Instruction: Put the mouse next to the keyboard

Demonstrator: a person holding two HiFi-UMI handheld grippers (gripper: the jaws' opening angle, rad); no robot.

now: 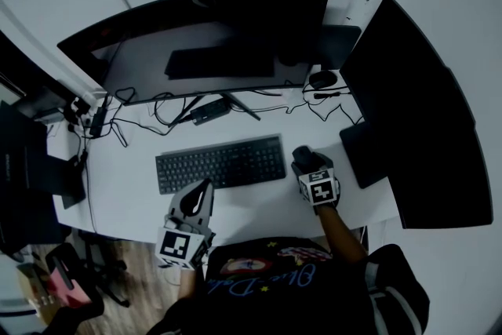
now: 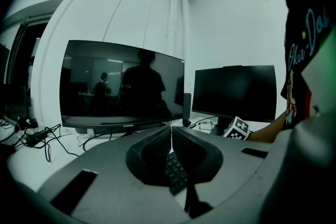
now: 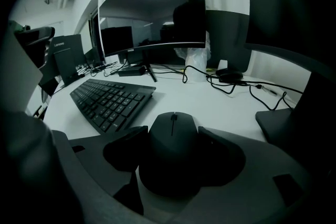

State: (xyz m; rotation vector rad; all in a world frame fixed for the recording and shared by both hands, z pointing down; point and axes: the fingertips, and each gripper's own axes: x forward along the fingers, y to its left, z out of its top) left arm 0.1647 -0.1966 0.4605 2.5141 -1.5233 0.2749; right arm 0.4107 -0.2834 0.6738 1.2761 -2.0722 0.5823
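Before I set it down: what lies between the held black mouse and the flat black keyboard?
Only bare white desk between black mouse and flat black keyboard; the right gripper view shows it.

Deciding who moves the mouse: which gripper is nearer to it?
Right. The right gripper grips the mouse; the left gripper sits before the keyboard's left half.

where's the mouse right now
In the right gripper view, the mouse is clamped between the jaws of the right hand-held gripper, just beyond the right end of the keyboard.
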